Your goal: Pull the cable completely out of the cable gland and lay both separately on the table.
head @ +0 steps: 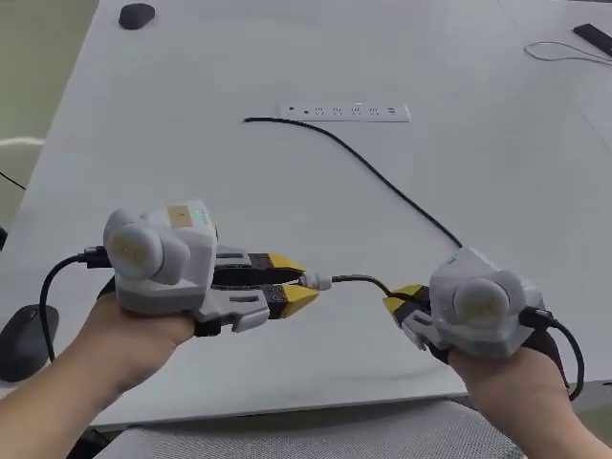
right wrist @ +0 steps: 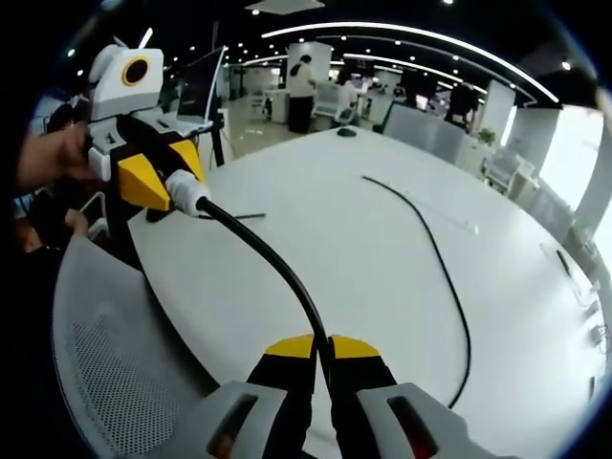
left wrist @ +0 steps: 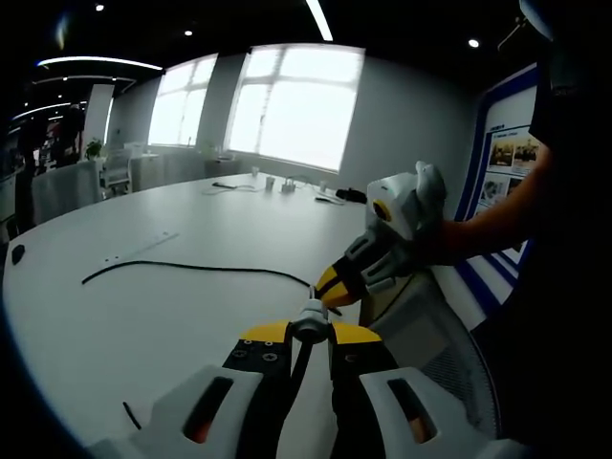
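Nearest you, your right gripper is clamped on the black cable, your left gripper on the white cable gland. They face each other above the table edge. The cable runs left-to-right between them, slack trailing far toward the power strip.

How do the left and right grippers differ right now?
The left gripper is shut on the white gland; the right gripper is shut on the black cable. The left gripper points rightward, the right gripper leftward, facing each other. Both are held over the table.
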A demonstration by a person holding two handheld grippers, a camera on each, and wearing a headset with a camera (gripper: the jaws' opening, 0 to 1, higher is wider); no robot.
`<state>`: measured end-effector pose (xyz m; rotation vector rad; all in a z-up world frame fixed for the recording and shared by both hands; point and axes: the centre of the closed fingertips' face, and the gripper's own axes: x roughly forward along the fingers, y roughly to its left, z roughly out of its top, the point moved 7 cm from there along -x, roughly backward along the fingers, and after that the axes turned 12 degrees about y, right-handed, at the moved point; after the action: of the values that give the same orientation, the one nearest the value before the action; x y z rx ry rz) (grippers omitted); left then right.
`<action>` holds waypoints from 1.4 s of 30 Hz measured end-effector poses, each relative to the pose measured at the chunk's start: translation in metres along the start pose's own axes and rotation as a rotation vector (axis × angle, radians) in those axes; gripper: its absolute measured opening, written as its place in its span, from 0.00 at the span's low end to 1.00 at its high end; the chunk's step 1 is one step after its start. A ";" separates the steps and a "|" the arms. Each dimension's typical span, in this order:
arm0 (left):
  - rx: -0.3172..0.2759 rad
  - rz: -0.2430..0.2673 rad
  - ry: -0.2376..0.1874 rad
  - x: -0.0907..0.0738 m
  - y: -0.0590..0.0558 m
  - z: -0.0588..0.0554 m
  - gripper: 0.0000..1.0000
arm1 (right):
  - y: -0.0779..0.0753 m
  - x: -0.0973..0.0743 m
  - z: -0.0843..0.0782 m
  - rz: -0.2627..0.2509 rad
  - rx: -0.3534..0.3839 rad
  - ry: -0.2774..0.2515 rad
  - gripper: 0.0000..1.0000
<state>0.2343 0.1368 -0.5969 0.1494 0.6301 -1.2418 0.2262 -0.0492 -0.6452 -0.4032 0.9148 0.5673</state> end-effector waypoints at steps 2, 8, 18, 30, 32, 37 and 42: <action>-0.002 0.002 -0.002 0.000 0.001 0.001 0.15 | -0.001 -0.002 0.001 -0.004 -0.009 -0.005 0.00; -0.004 0.006 -0.010 -0.001 0.004 0.003 0.15 | -0.003 -0.007 0.001 -0.023 -0.055 -0.033 0.00; -0.019 0.004 -0.011 -0.001 0.005 -0.001 0.15 | 0.003 -0.010 -0.001 -0.029 -0.096 -0.032 0.02; -0.020 -0.013 0.002 0.000 0.000 -0.004 0.15 | 0.035 -0.035 0.035 0.015 -0.284 -0.124 0.16; -0.019 -0.016 0.002 0.001 -0.001 -0.003 0.15 | 0.038 -0.035 0.040 0.014 -0.300 -0.125 0.16; -0.016 -0.018 0.005 0.001 -0.002 -0.003 0.15 | 0.049 -0.032 0.051 0.025 -0.379 -0.130 0.14; -0.011 -0.017 0.006 0.002 -0.002 -0.002 0.15 | 0.056 -0.030 0.056 0.024 -0.426 -0.135 0.11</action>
<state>0.2316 0.1356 -0.5992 0.1387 0.6451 -1.2548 0.2122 0.0165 -0.5939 -0.7288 0.6671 0.8051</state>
